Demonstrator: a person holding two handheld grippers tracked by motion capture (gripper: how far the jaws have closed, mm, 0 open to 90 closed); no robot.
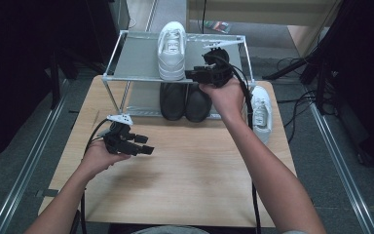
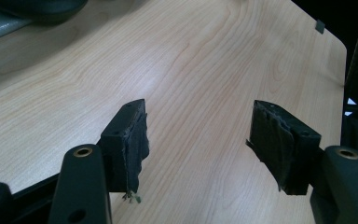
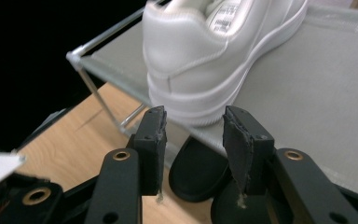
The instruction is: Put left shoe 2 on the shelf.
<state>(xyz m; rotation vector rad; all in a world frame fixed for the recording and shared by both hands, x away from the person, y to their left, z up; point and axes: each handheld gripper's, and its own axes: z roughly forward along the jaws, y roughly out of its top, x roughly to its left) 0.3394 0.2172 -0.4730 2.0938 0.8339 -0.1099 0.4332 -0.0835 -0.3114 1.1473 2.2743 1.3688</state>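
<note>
While right fingers (image 3: 193, 128) stand apart | white shoe (image 3: 205, 51) just beyond, untouched

No legible text anywhere.

- A light wooden table (image 1: 175, 170) carries a metal-framed shoe rack (image 1: 114, 77) at its far edge.
- One white sneaker (image 1: 171, 48) stands on the rack's grey top shelf.
- Two black shoes (image 1: 184, 101) sit below it.
- Another white sneaker (image 1: 261, 113) lies beside the rack.

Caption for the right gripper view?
Open right gripper just behind the white shoe's heel on the rack's top shelf.
</note>
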